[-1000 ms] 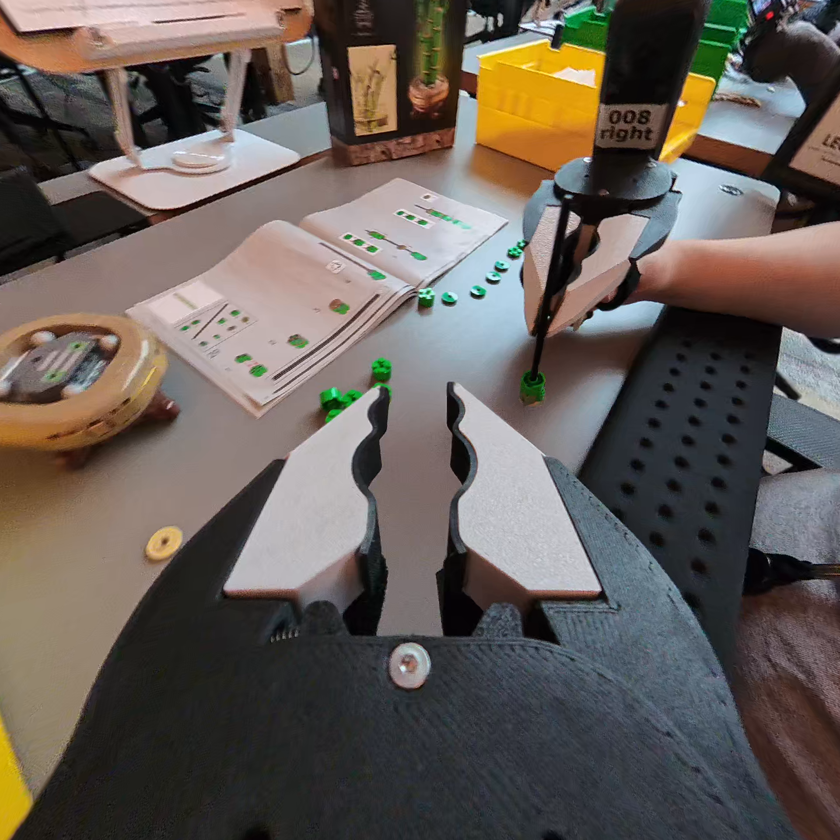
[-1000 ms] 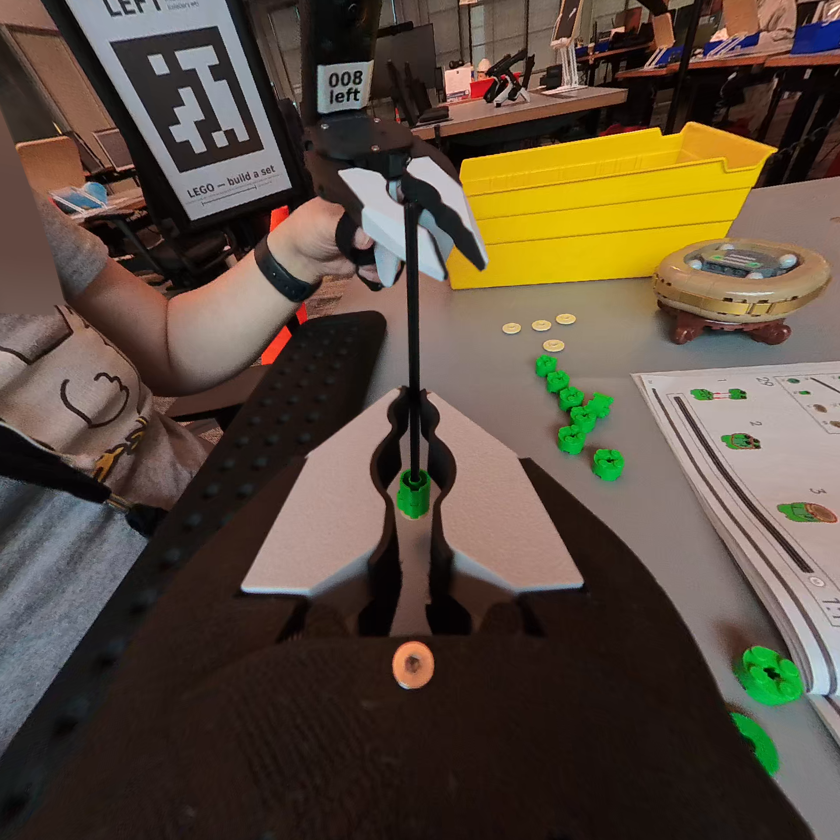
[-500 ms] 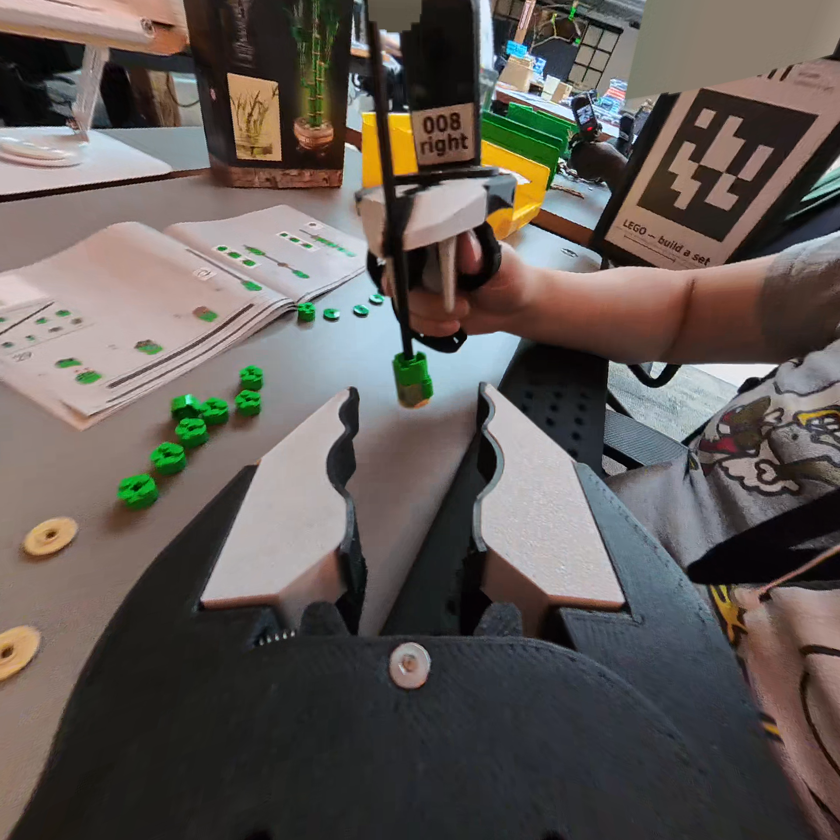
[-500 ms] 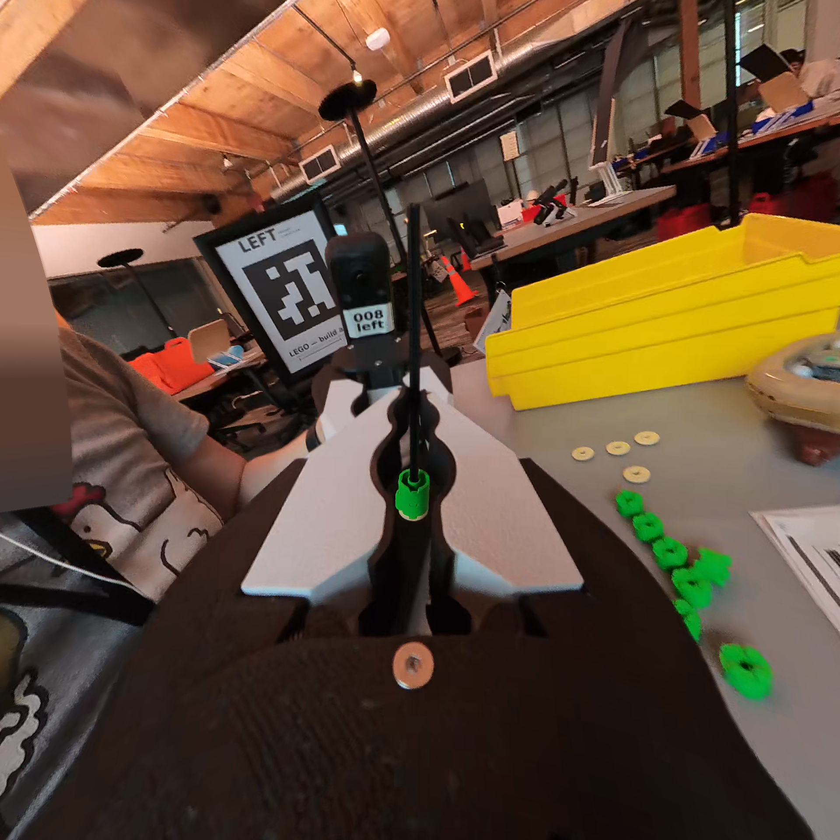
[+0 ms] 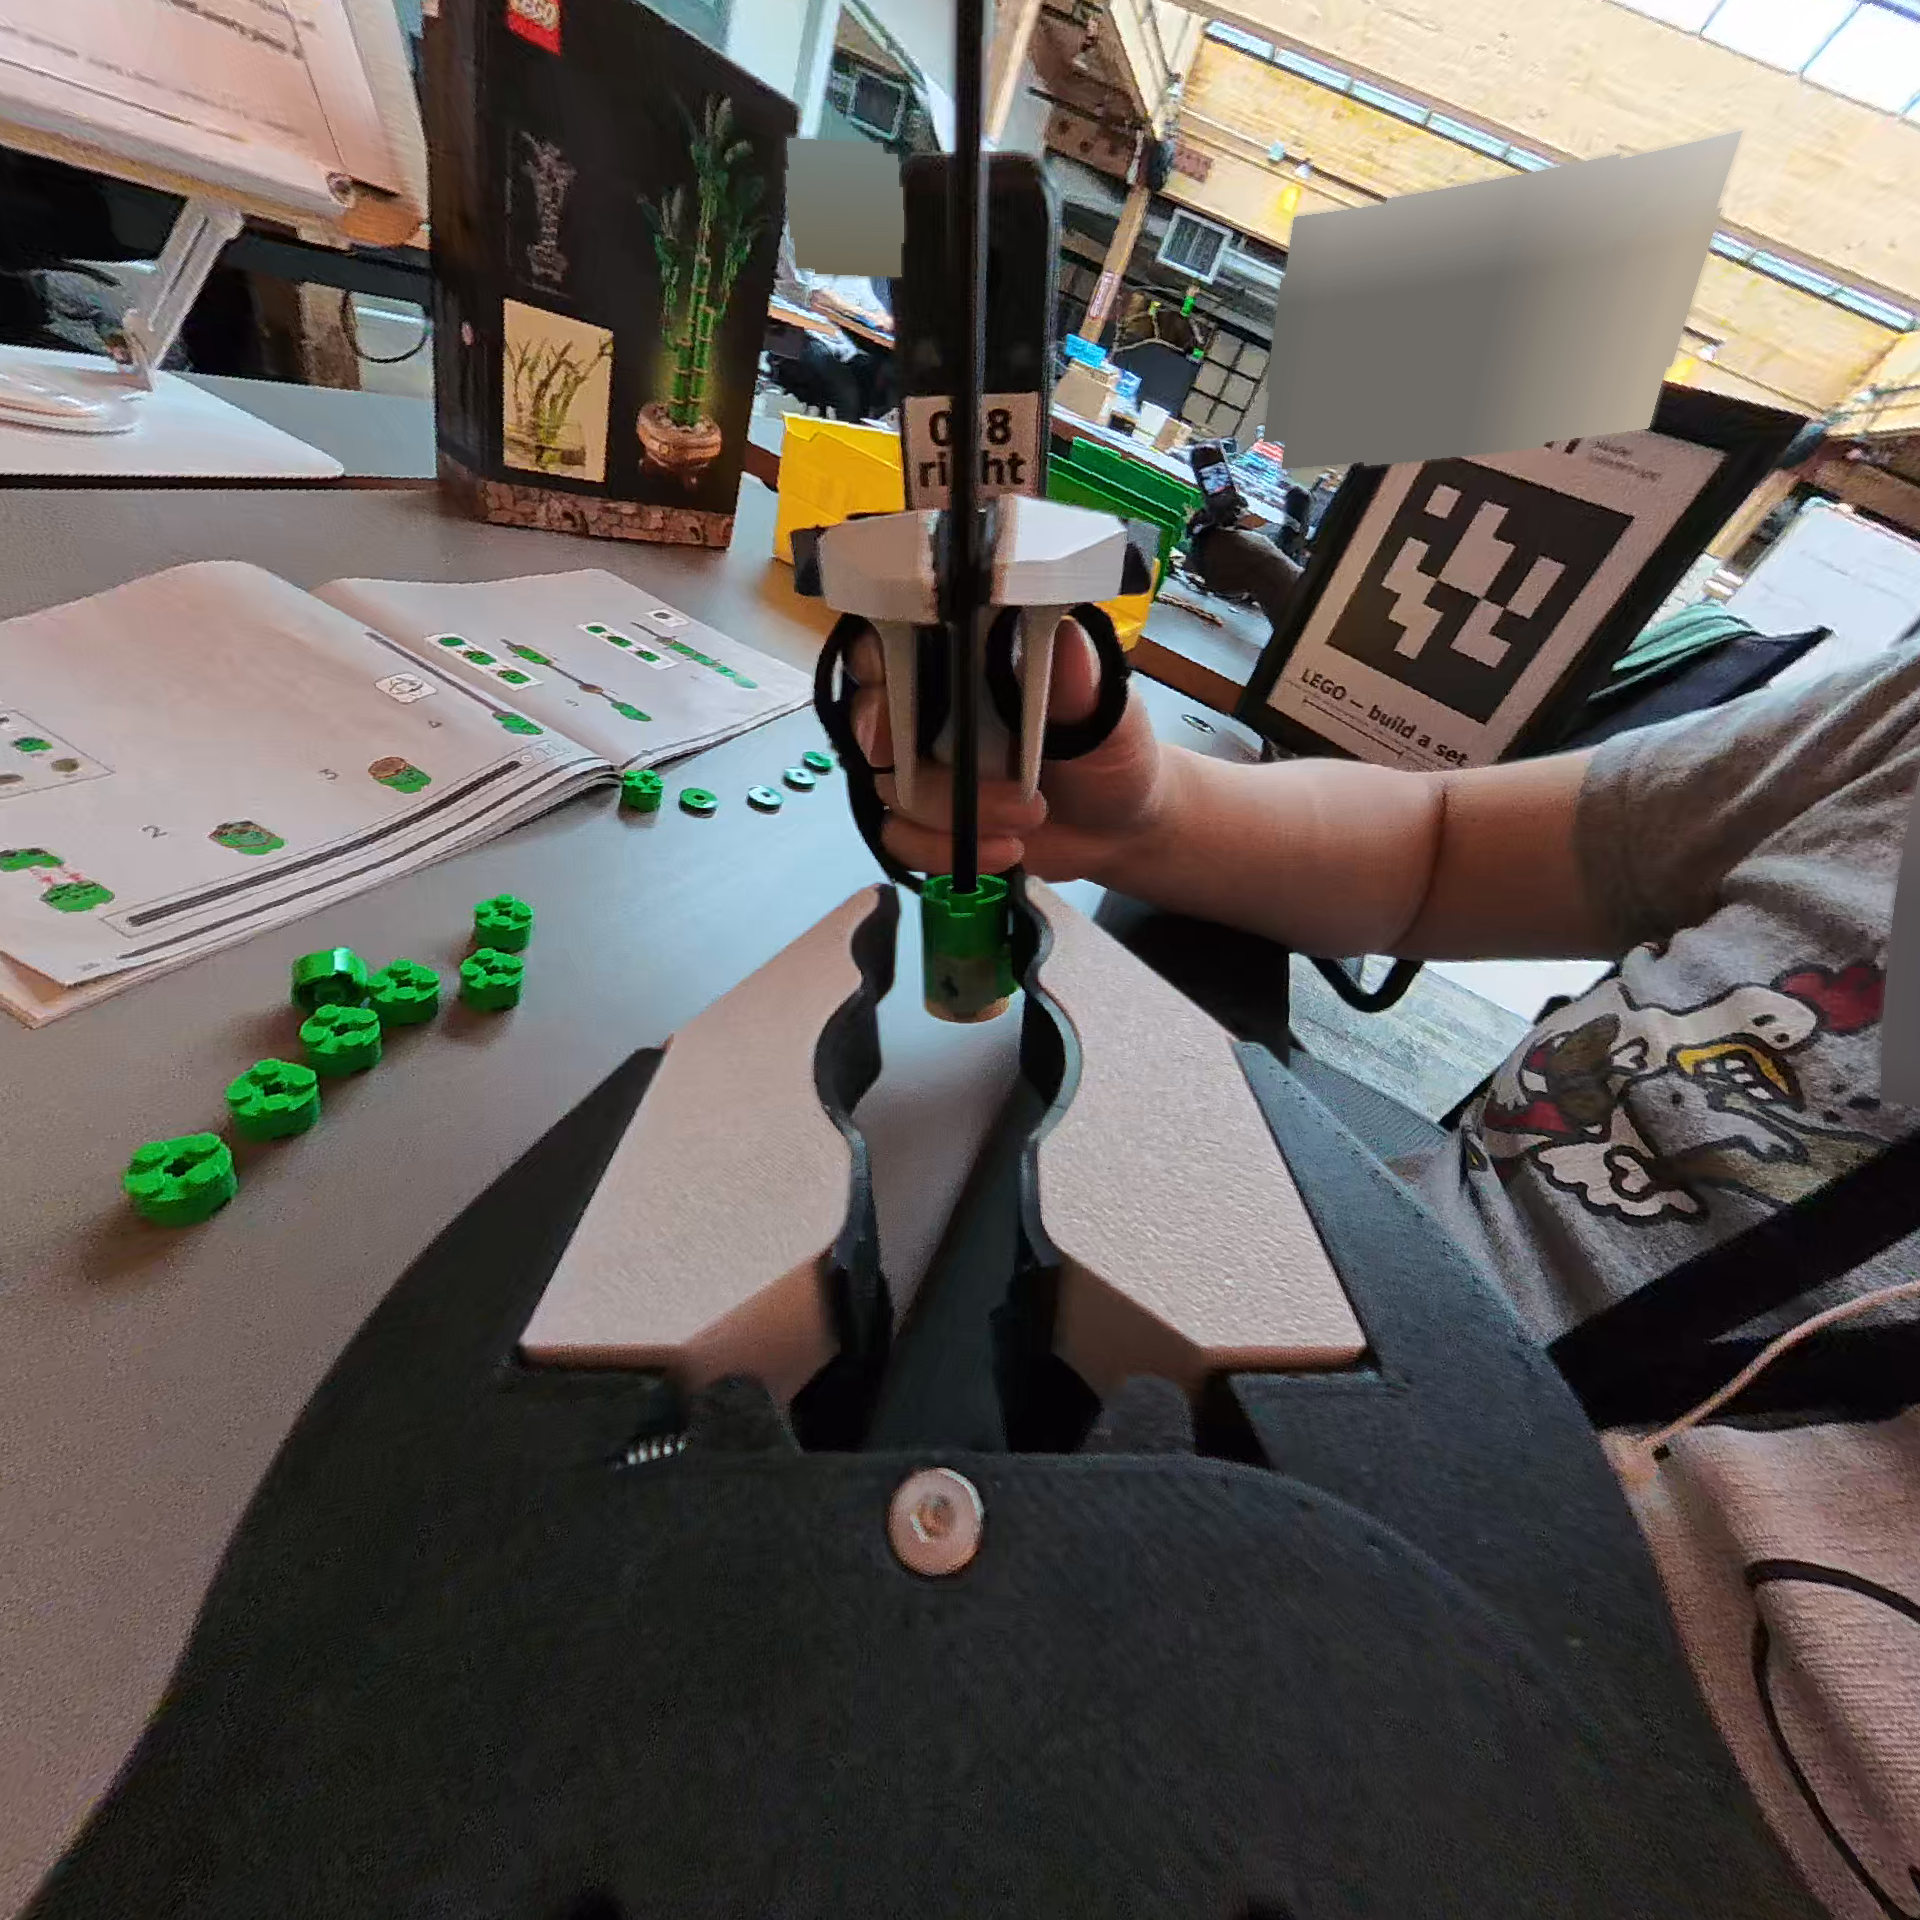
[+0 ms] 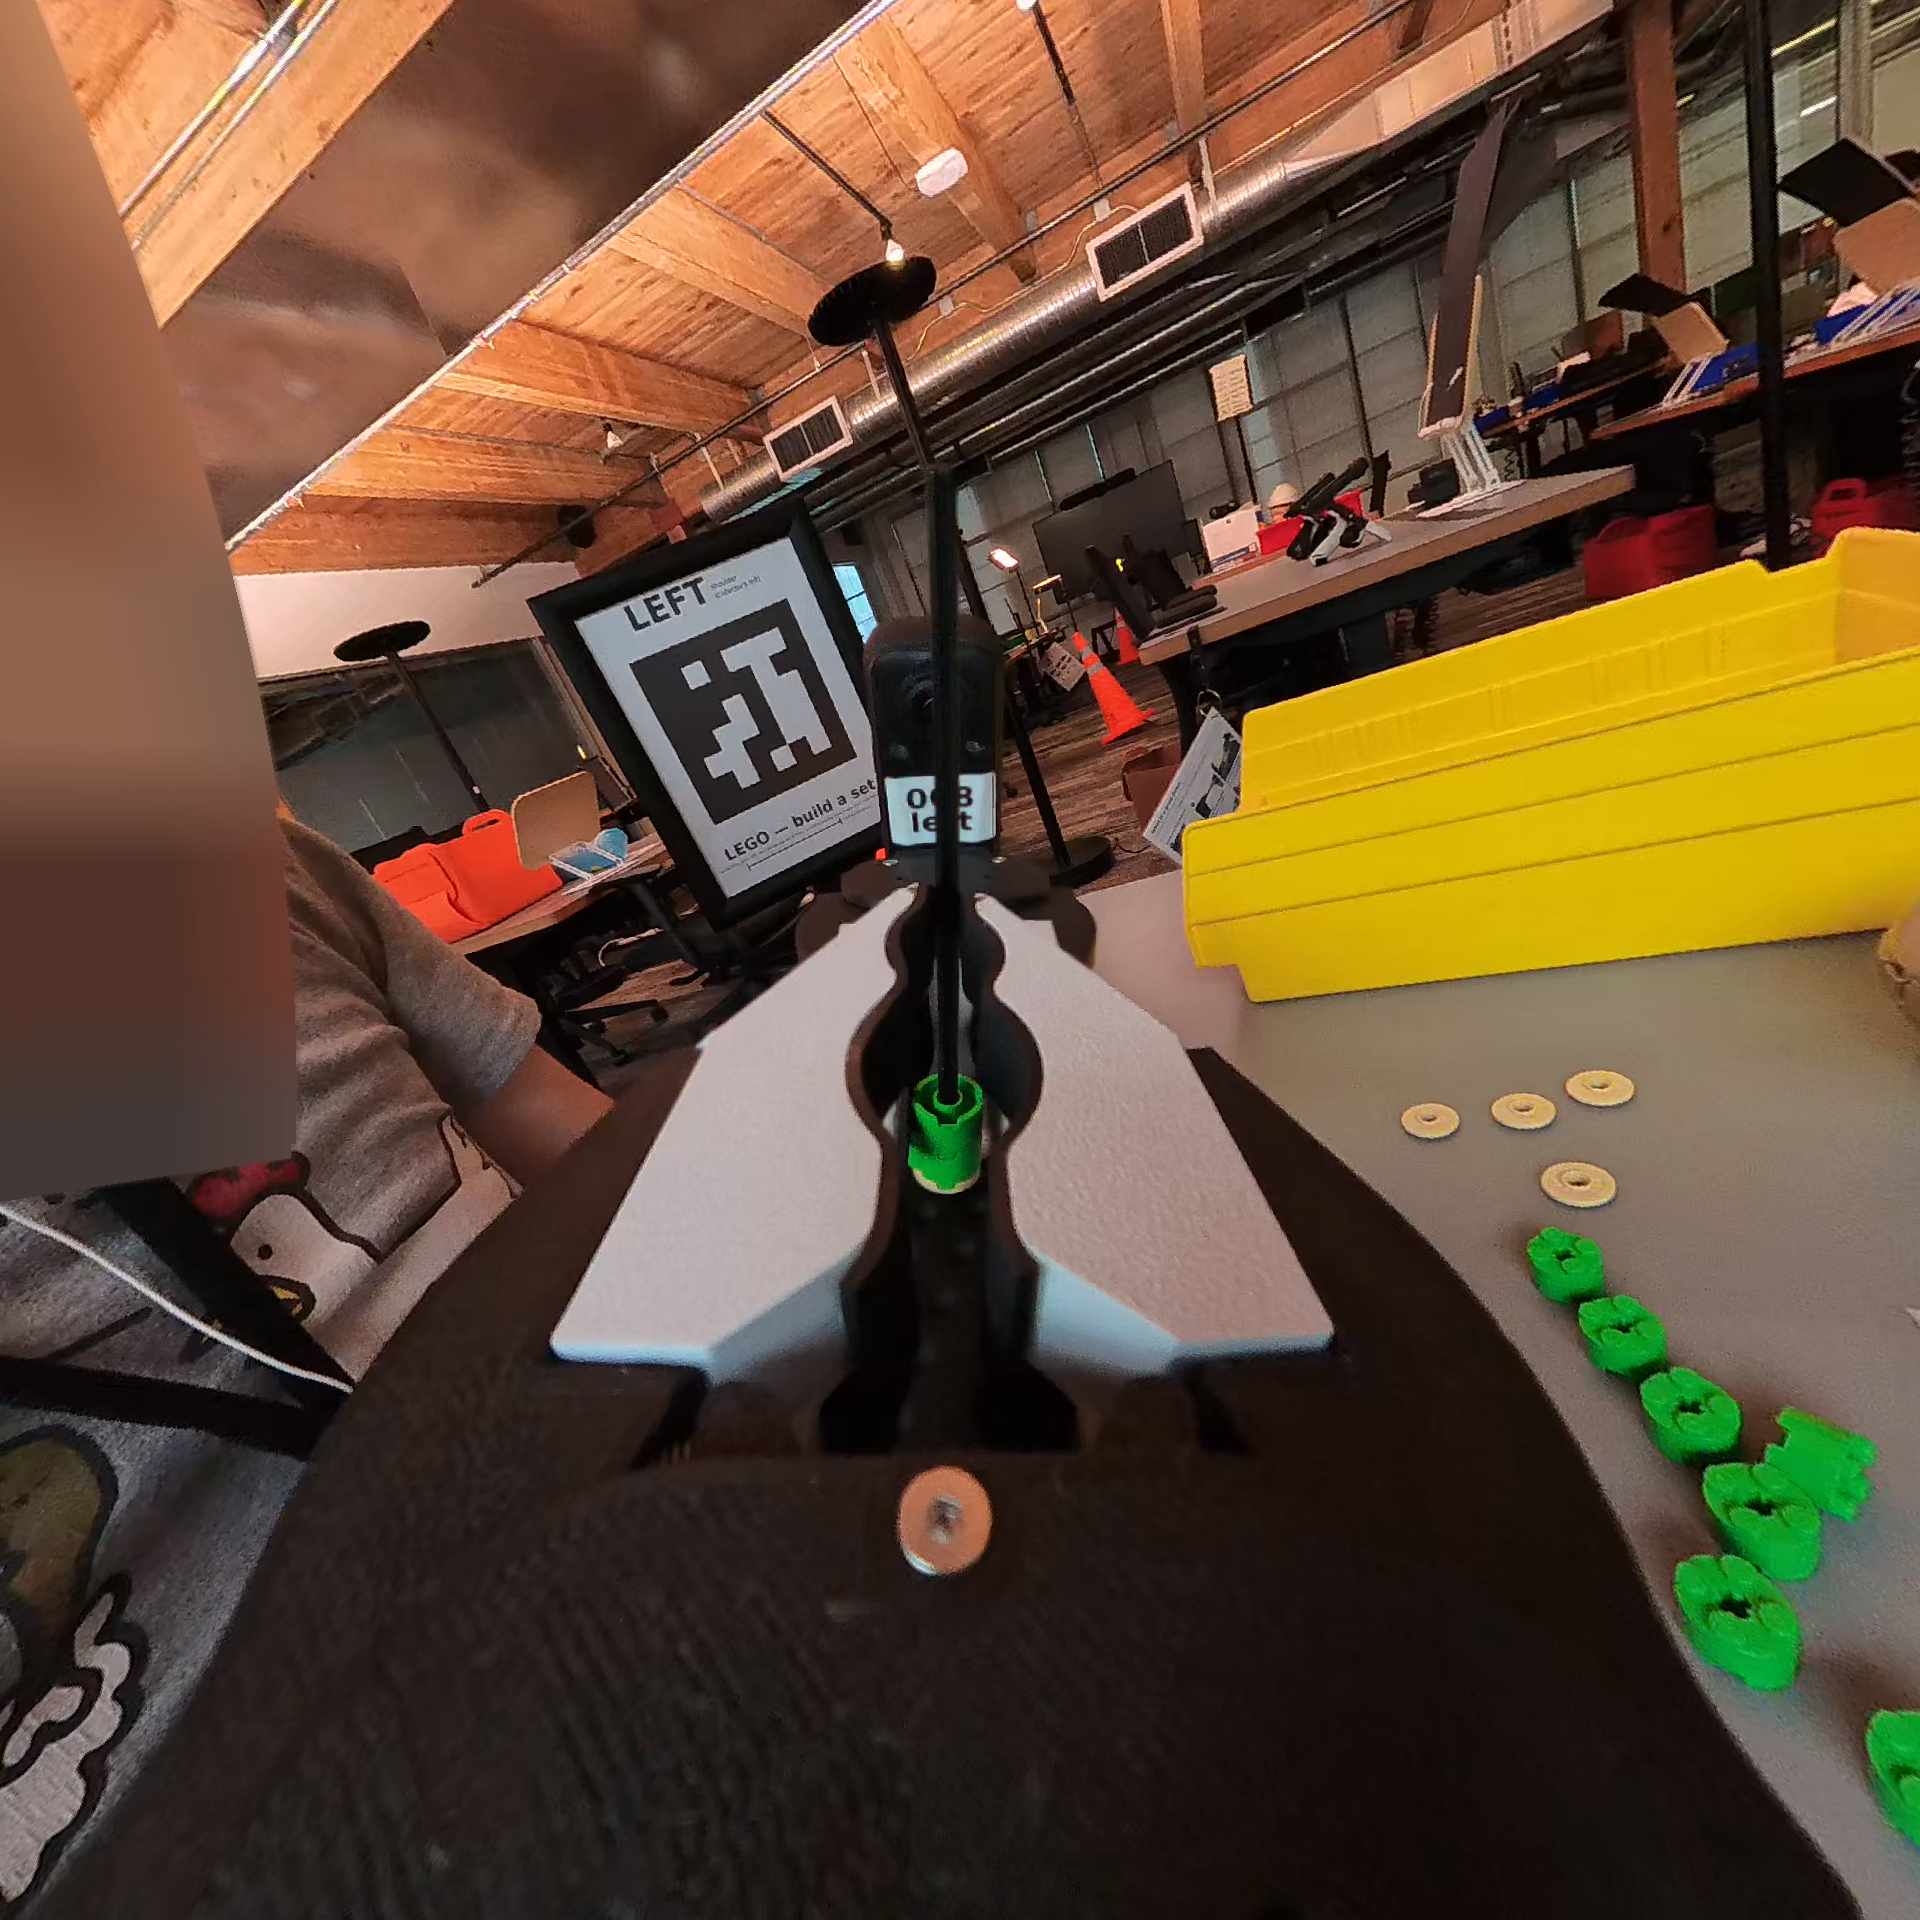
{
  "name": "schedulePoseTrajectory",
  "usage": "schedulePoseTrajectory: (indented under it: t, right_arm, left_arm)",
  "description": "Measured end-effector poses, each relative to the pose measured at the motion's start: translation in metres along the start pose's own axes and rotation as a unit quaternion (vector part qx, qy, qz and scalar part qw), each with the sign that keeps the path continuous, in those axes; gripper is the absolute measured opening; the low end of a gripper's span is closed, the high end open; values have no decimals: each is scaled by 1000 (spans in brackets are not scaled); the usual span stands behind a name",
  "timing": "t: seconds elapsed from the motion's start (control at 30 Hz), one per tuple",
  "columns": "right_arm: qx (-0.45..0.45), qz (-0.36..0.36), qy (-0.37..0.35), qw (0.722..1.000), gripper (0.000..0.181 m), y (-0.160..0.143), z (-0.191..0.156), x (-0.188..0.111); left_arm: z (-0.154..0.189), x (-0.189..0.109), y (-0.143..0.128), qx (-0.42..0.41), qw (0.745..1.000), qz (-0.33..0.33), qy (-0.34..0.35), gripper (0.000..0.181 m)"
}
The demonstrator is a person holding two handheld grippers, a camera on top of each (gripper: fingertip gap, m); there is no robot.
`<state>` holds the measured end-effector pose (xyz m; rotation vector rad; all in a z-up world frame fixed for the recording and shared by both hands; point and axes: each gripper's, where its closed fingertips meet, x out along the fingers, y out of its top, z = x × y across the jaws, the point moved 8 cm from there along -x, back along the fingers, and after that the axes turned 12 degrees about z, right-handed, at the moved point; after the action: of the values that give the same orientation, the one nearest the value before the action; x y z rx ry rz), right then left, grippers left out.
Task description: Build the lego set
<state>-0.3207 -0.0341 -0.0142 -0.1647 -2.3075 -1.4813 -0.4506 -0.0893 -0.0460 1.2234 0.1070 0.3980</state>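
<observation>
A thin black rod (image 5: 966,312) carries a short green stack with a tan bottom (image 5: 966,940) at its lower end. My right gripper (image 5: 968,566) is shut on the rod and holds it upright, off the table. In the right wrist view my right gripper (image 6: 940,899) pinches the rod (image 6: 940,623) at its tips. There the green stack (image 6: 943,1138) sits in the hollow between the fingers. My left gripper (image 5: 956,904) is open, its jaws close around the green stack. Its right finger looks to touch the stack and the left stands slightly apart.
Several loose green round bricks (image 5: 343,1039) lie on the grey table (image 5: 675,914), also in the right wrist view (image 6: 1756,1517). Tan discs (image 6: 1522,1112), an open booklet (image 5: 312,727), the set box (image 5: 603,312) and a yellow bin (image 6: 1558,779) stand around. A person's arm (image 5: 1299,852) is at the right. One gripper's finger ends stand about 6 centimetres off the other's.
My right gripper lifted the rod with the green stack off the table and brought it upright between my left fingers. My left jaws widened, then narrowed around the stack.
</observation>
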Motion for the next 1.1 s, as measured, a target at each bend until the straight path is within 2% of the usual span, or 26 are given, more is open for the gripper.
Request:
schedulePoseTrajectory:
  t: [0.1,0.17,0.2,0.27,0.3,0.33,0.37,0.4,0.47,0.5,0.57,0.77,1.0,1.1]
  right_arm:
    - [-12,13,12,1000,6,2,-4,1]
    - [-30,35,-4,999,61,8,-5,4]
    - [-39,41,-9,998,75,12,-4,4]
    - [-60,52,8,997,69,23,-2,1]
    - [-71,39,12,997,58,26,4,0]
    - [-88,3,-7,996,50,26,18,1]
    - [-113,-57,-58,990,41,22,39,3]
    - [-139,-135,-106,975,40,15,61,7]
    - [-158,-291,-139,933,32,-8,92,22]
    - [-166,-349,-153,910,30,-20,103,30]
    - [-186,-418,-179,871,30,-39,118,44]
    - [-200,-471,-230,828,29,-71,139,55]
    - [-159,-469,-235,836,27,-71,145,56]
    - [-169,-471,-206,841,16,-73,144,57]
  left_arm:
    - [2,0,4,21,1000,3,-3,14]
    - [3,-4,11,32,999,25,0,14]
    - [3,-9,15,33,999,38,1,14]
    - [2,-24,25,45,997,51,24,14]
    - [0,-35,31,56,996,55,46,14]
    - [-1,-48,37,66,994,60,68,14]
    - [-1,-60,44,76,991,67,89,13]
    - [-1,-72,50,85,988,73,110,13]
    - [1,-91,62,103,980,83,145,13]
    - [2,-98,65,111,978,87,156,13]
    - [5,-106,69,117,975,91,165,13]
    - [9,-112,66,118,976,86,162,14]
    - [9,-109,61,117,978,85,149,14]
    - [8,-108,58,119,978,77,152,14]
